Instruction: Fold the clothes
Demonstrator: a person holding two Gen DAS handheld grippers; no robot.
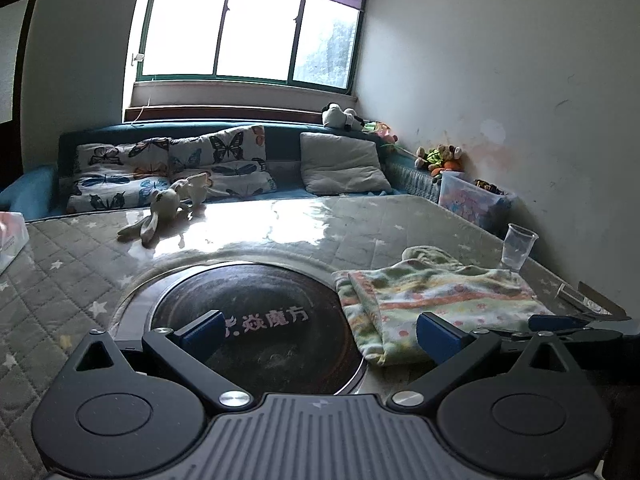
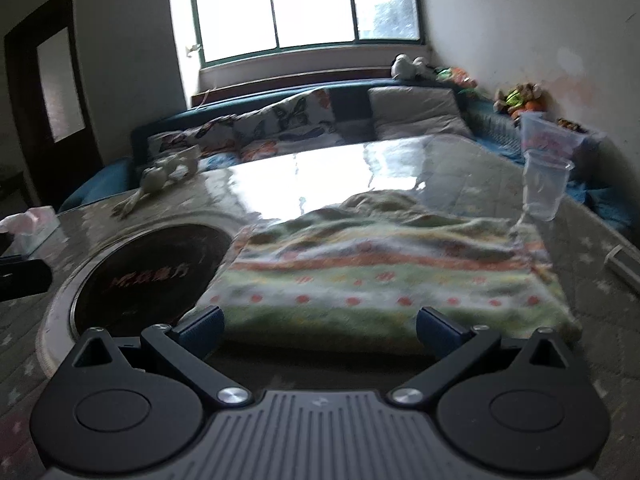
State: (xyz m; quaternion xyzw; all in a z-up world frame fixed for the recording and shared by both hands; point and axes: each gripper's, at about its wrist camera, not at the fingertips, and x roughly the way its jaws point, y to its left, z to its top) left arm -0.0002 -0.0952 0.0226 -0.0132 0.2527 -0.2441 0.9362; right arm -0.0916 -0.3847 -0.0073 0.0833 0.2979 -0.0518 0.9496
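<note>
On the table point(image 1: 60, 264), folded pastel cloth point(image 2: 384, 276) lies long-side left-to-right, striped and dotted; left gripper point(image 1: 320, 334) and right gripper point(image 2: 320, 328) both spread, empty.

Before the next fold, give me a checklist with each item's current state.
1. Left tool open, holding nothing: ok.
2. Right tool open, holding nothing: ok.
3. Garment lies on the table, near edge just ahead of the right tool: ok.
4. Garment flat for folding: not ok, its far end is bunched and one side overlaps the round hotplate.
5. Plastic cup away from the cloth: not ok, it stands right at the garment's far corner.
6. Folds already made: cannot tell.
</note>
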